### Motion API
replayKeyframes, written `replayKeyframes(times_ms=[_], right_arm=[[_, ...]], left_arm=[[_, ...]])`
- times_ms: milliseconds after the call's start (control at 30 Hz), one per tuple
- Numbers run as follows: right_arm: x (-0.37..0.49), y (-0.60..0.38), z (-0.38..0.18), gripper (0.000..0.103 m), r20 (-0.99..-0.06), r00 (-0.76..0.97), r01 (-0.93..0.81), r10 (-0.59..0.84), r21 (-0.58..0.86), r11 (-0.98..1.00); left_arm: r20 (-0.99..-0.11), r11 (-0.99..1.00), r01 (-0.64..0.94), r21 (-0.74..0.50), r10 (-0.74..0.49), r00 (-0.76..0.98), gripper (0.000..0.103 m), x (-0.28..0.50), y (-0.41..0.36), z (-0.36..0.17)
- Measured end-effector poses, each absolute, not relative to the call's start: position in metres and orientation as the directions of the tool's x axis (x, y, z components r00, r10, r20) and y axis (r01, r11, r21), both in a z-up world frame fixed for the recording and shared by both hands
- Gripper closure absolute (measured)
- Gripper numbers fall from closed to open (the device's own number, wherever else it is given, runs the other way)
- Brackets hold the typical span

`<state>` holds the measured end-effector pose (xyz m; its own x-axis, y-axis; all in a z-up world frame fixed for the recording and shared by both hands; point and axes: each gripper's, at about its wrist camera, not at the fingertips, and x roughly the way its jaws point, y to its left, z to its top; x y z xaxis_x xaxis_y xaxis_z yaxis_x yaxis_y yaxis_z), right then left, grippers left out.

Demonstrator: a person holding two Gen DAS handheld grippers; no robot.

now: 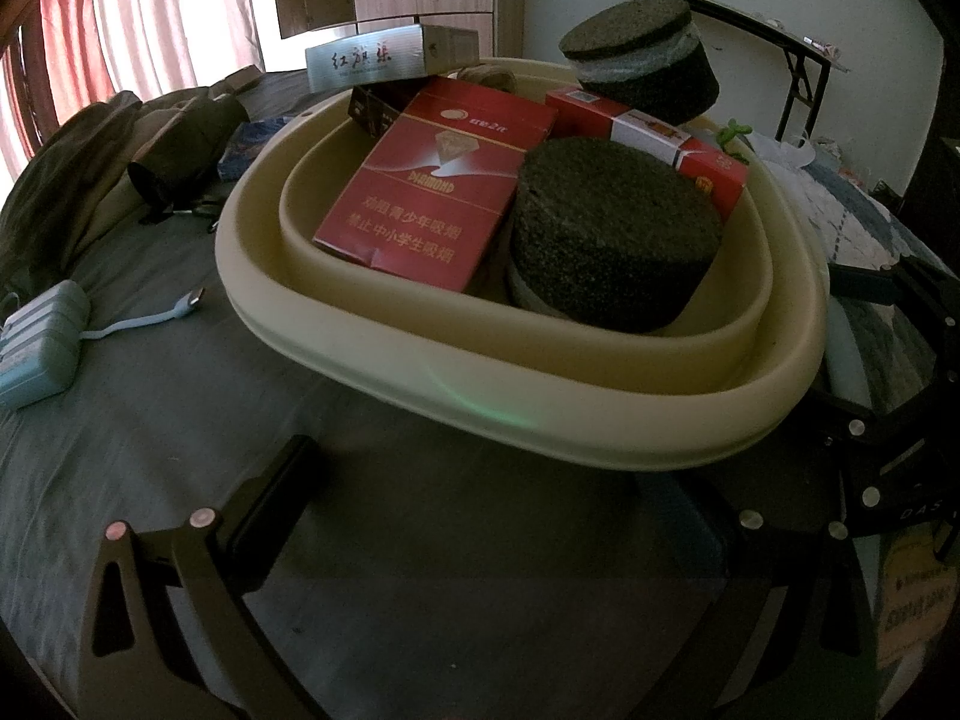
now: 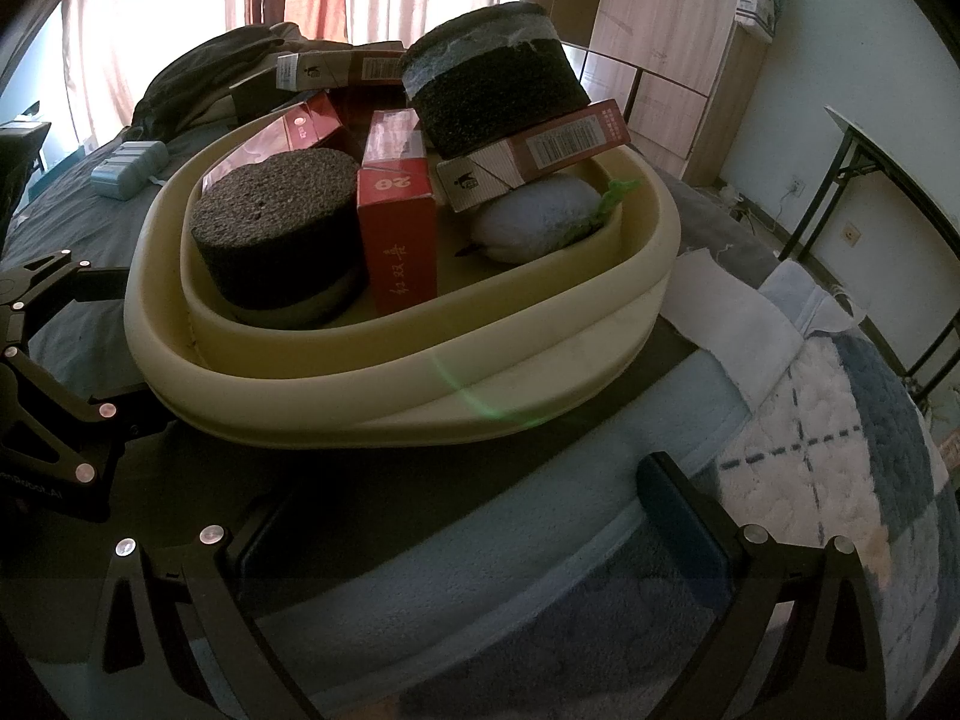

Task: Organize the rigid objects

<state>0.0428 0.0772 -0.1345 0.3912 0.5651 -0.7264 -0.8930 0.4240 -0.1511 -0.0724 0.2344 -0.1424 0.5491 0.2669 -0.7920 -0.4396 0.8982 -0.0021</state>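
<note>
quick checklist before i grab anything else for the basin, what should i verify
1. Left hand-held gripper open and empty: ok, fingers spread, nothing between them.
2. Right hand-held gripper open and empty: ok.
3. Cream basin sits steady on the bed: cannot tell, its base is hidden.
4. Upper black foam cylinder stable: not ok, it rests on a tilted carton that overhangs the far rim.
5. Free room inside the basin: not ok, the lower foam cylinder, upright red carton and diamond-print red carton fill most of it.
6. Loose item left outside: ok, blue power bank lies on the grey sheet, clear of the basin.
</note>
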Motion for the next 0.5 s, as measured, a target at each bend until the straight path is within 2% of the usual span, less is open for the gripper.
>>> replayKeyframes(times_ms=[500], right_arm=[[0.0428,0.0771,-0.1345,0.0,-0.726,0.391,-0.893,0.565,-0.151,0.424]], left_arm=[[-0.792,0.898,-0.44,-0.003,0.267,0.55,0.0,-0.0718,0.2334,-0.1428]])
